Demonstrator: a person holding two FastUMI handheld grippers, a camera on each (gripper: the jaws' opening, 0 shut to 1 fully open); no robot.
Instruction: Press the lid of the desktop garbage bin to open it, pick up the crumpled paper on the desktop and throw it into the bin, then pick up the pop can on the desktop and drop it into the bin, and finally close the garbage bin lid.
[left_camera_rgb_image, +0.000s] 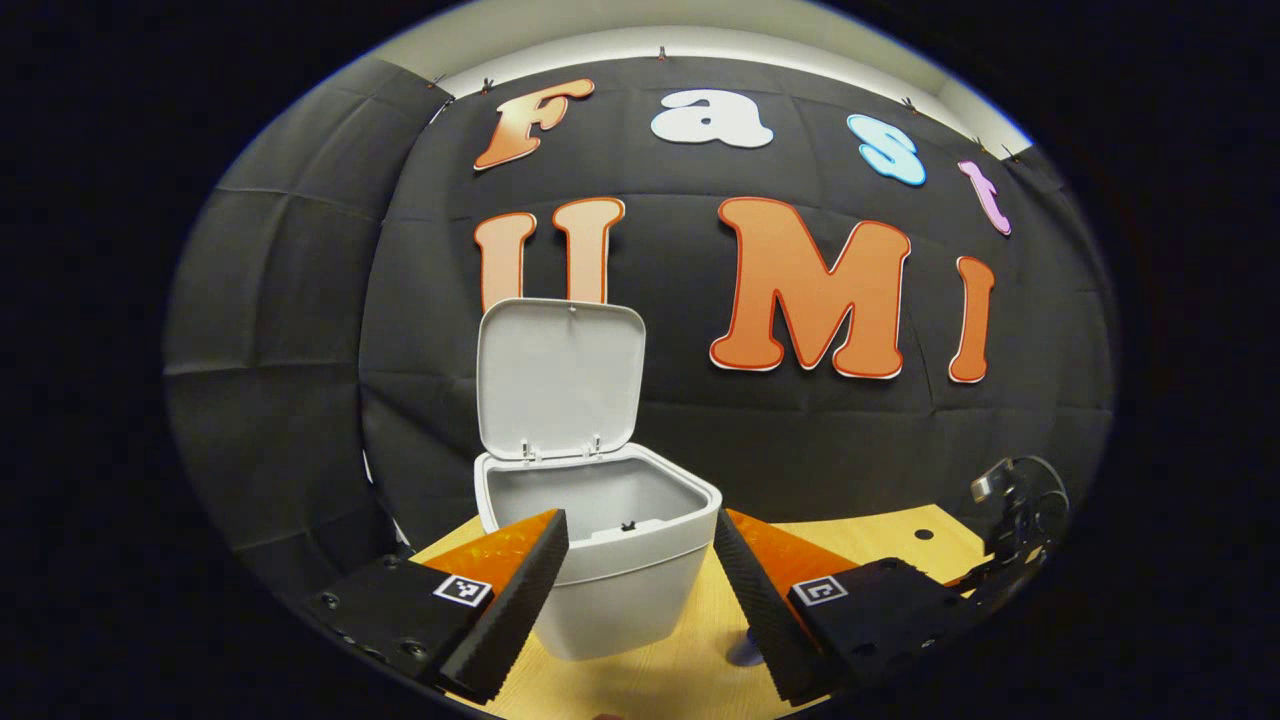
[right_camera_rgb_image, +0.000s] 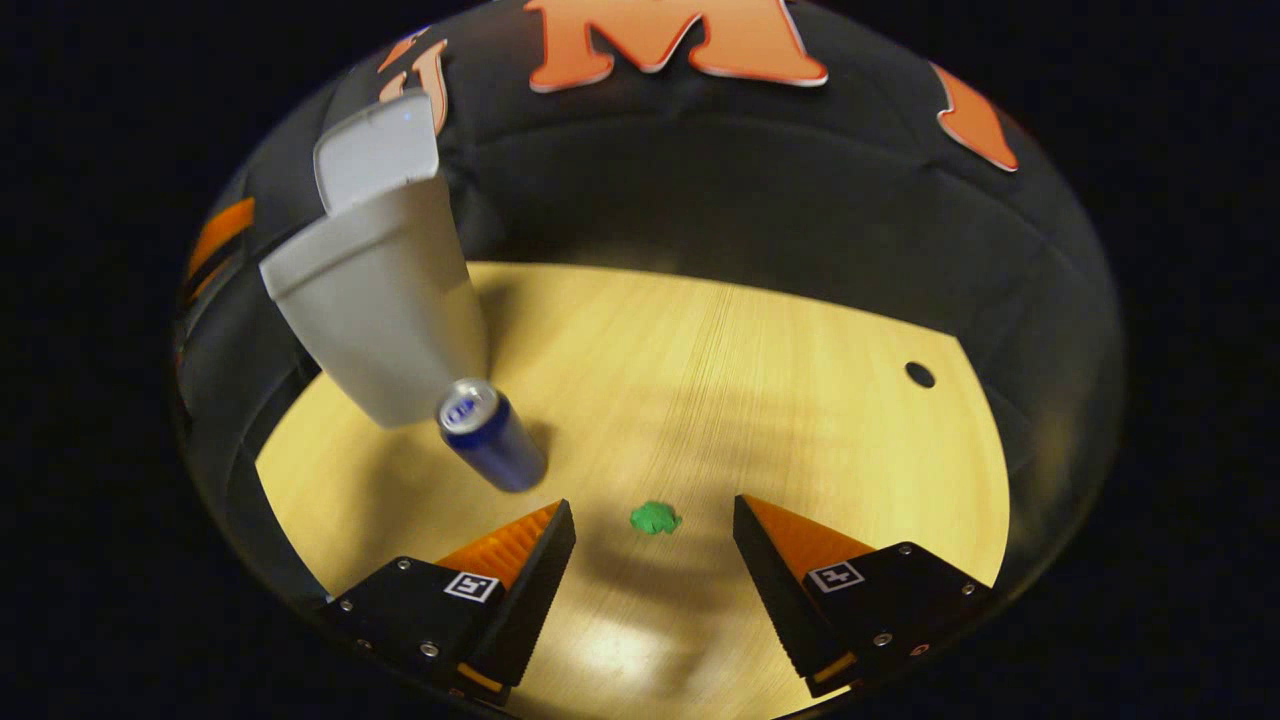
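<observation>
The white desktop bin stands on the wooden table with its lid raised upright at the back. My left gripper is open just in front of the bin's rim, with nothing between its fingers. In the right gripper view the same bin stands at the far left with its lid up. A blue pop can stands upright beside it. A small green crumpled paper lies on the table, and my right gripper hovers open above it, its fingers on either side.
The wooden table has a small round hole at the far right. The other gripper's body shows at the right edge of the left gripper view. Black cloth walls close in the back and sides.
</observation>
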